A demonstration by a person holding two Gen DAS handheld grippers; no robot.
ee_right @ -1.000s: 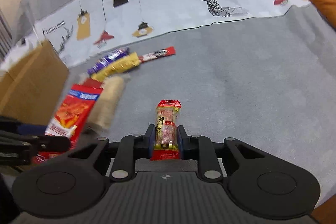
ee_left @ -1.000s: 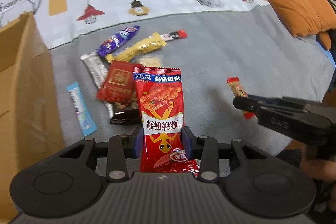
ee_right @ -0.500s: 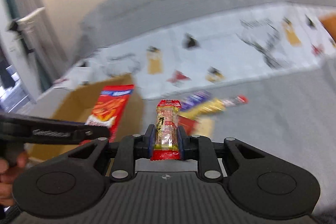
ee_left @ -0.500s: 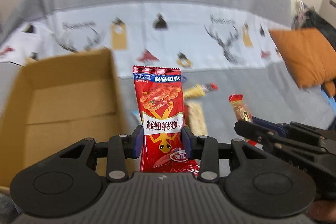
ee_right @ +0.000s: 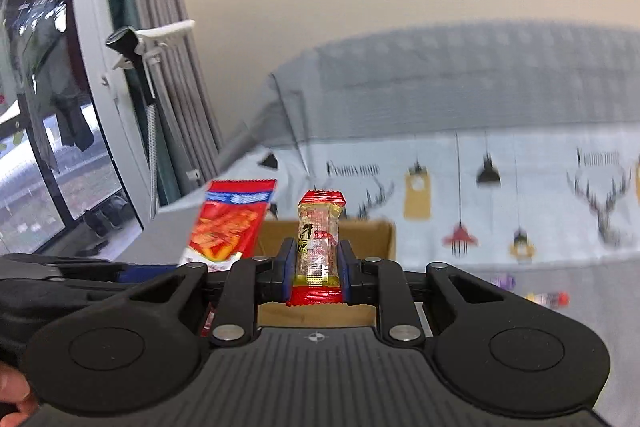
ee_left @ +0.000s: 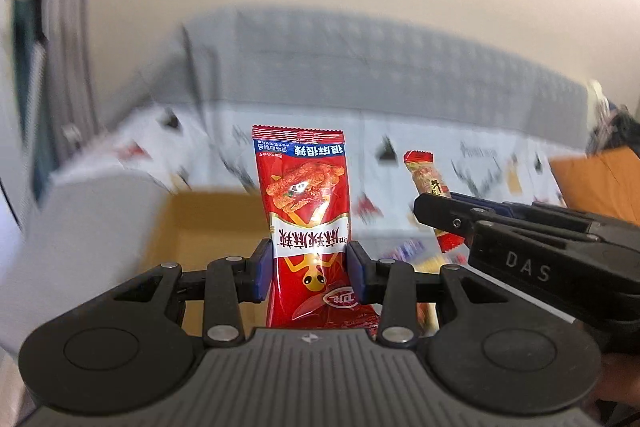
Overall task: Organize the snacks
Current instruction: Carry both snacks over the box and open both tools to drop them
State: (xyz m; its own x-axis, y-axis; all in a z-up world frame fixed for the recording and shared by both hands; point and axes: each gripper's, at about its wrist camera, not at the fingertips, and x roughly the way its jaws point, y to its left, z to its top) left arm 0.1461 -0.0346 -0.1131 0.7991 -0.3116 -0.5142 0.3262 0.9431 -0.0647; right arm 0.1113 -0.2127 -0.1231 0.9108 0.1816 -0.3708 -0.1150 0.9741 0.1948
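On my left wrist view, the left gripper [ee_left: 308,267] pinches the red snack packet [ee_left: 306,211] upright, long axis pointing away from me, over the cardboard box [ee_left: 208,223]; its white Chinese lettering sits upside down. "DAS" marks the right gripper [ee_left: 448,211]. On my right wrist view, that gripper [ee_right: 318,267] clamps the small snack bar [ee_right: 319,239], standing upright, black characters down its wrapper
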